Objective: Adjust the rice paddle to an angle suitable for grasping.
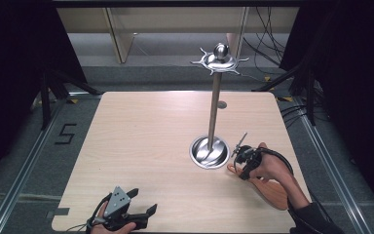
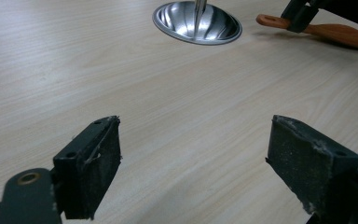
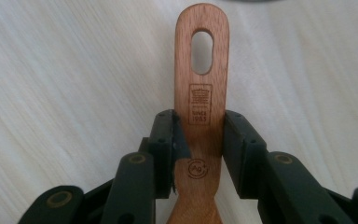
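Our right claw (image 3: 199,135) clamps the wooden spoon (image 3: 201,84) lying on the surface (image 1: 141,146), the metal stand (image 1: 209,152) just at its ten o'clock, while our left claw (image 2: 193,163) gapes empty.

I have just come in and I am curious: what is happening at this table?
A person works with two hand-held grippers. The right gripper is shut on the handle of a wooden spatula, which lies on the table beside the base of a metal stand with hooks on top. The left gripper is open over bare table near the front edge.
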A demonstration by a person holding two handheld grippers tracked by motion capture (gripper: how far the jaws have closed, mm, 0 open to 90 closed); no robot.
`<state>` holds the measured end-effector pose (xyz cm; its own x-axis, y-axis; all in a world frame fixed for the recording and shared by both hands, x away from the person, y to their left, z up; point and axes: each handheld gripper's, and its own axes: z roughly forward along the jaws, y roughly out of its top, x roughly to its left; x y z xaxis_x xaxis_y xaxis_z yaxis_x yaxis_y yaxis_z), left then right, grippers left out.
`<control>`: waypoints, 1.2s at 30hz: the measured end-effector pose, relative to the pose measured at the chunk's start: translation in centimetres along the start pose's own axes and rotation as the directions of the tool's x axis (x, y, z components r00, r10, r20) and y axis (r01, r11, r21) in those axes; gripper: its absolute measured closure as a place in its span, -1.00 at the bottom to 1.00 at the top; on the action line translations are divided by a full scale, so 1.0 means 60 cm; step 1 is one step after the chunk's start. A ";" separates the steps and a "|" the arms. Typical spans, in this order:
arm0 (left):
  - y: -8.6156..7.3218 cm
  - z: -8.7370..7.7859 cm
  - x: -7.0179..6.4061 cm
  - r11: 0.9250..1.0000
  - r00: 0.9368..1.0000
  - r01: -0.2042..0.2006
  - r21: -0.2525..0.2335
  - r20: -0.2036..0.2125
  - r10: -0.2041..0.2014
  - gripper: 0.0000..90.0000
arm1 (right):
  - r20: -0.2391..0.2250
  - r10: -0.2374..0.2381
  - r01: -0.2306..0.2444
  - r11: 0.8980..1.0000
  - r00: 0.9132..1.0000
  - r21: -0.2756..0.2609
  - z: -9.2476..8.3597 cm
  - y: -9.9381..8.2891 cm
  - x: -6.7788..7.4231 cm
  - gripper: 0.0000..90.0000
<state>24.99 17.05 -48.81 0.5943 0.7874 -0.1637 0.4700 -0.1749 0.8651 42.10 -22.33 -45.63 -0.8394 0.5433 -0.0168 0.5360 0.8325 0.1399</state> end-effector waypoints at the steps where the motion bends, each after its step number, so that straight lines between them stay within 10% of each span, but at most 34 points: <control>1: 0.000 0.001 0.000 1.000 1.000 0.003 -0.006 0.006 -0.003 -0.63 | 0.005 -0.007 0.007 1.000 1.000 -0.019 -0.009 -0.005 0.001 0.49; 3: 0.000 0.001 0.001 1.000 1.000 -0.003 -0.001 0.009 0.004 -0.63 | 0.029 -0.090 0.093 0.989 0.995 -0.116 -0.015 -0.016 -0.010 0.49; 6: 0.000 0.000 0.000 1.000 1.000 0.003 -0.003 0.000 -0.003 -0.63 | 0.025 0.022 -0.017 0.979 0.999 -0.201 -0.034 -0.041 -0.006 0.49; 12: 0.002 0.000 0.006 1.000 1.000 -0.027 0.002 0.002 0.027 -0.63 | 0.022 0.056 -0.048 0.958 0.998 -0.281 -0.056 -0.060 -0.003 0.49; 19: 0.001 -0.001 0.007 1.000 1.000 0.004 -0.005 0.005 -0.004 -0.64 | 0.012 0.181 -0.159 0.890 0.983 -0.427 -0.098 -0.083 0.007 0.49; 20: 0.000 0.000 0.006 1.000 1.000 0.017 -0.005 0.007 -0.017 -0.64 | 0.007 0.170 -0.145 0.865 0.985 -0.481 -0.099 -0.087 -0.001 0.49; 26: 0.001 -0.001 0.009 1.000 1.000 0.004 -0.005 0.020 -0.004 -0.64 | 0.008 0.181 -0.151 0.841 0.983 -0.519 -0.111 -0.084 -0.004 0.49; 36: 0.001 -0.001 0.007 1.000 0.999 0.010 0.006 0.031 -0.010 -0.65 | -0.044 0.126 -0.123 0.739 0.991 -0.663 -0.157 -0.076 -0.006 0.49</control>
<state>25.27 17.41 -48.80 0.6092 0.7707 -0.1867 0.4800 -0.1709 0.8605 39.11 -27.35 -36.94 -0.7685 0.6383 0.0445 0.4395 0.4762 0.7616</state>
